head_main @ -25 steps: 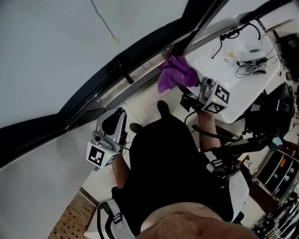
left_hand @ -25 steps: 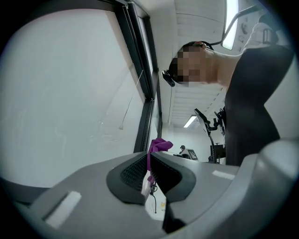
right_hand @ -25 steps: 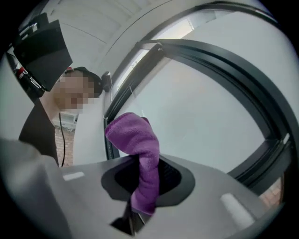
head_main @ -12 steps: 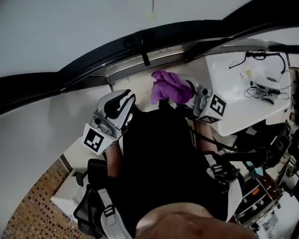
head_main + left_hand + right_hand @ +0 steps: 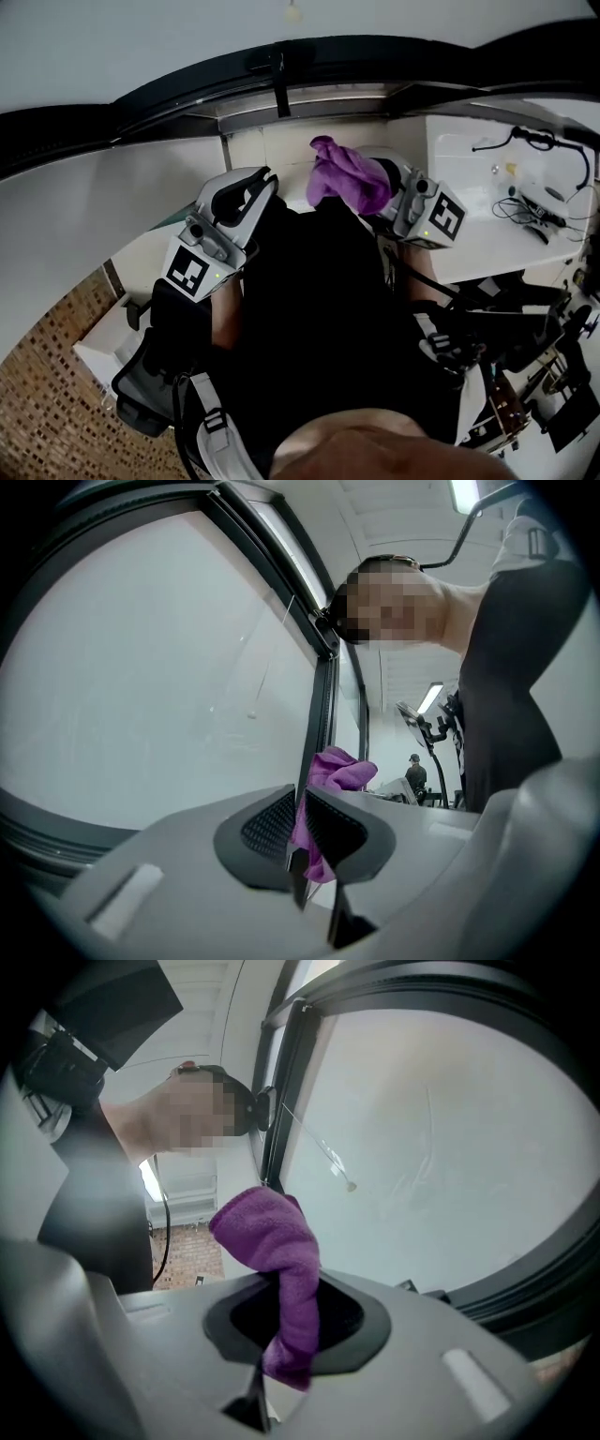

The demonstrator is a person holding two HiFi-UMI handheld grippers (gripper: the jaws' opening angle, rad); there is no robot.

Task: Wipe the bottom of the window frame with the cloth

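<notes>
A purple cloth (image 5: 345,181) hangs bunched from my right gripper (image 5: 380,192), which is shut on it just below the black window frame (image 5: 281,70). In the right gripper view the cloth (image 5: 270,1234) rises out of the right gripper (image 5: 292,1309) and droops over the jaws, with the pane and dark frame (image 5: 286,1072) behind. My left gripper (image 5: 255,195) sits close to the cloth's left, shut and holding nothing. In the left gripper view its jaws (image 5: 302,803) stand almost together, and the cloth (image 5: 343,769) shows beyond them beside the frame's upright (image 5: 323,696).
A white desk (image 5: 487,246) with cables and small items stands at the right under the window. An office chair (image 5: 155,375) and brick-patterned floor (image 5: 47,394) are at lower left. A blind cord with a pull (image 5: 349,1185) hangs before the pane. A distant person (image 5: 413,772) stands indoors.
The head view has swung so the frame now runs across the top. My right gripper with the cloth has come away from the frame's corner and closer to the left gripper.
</notes>
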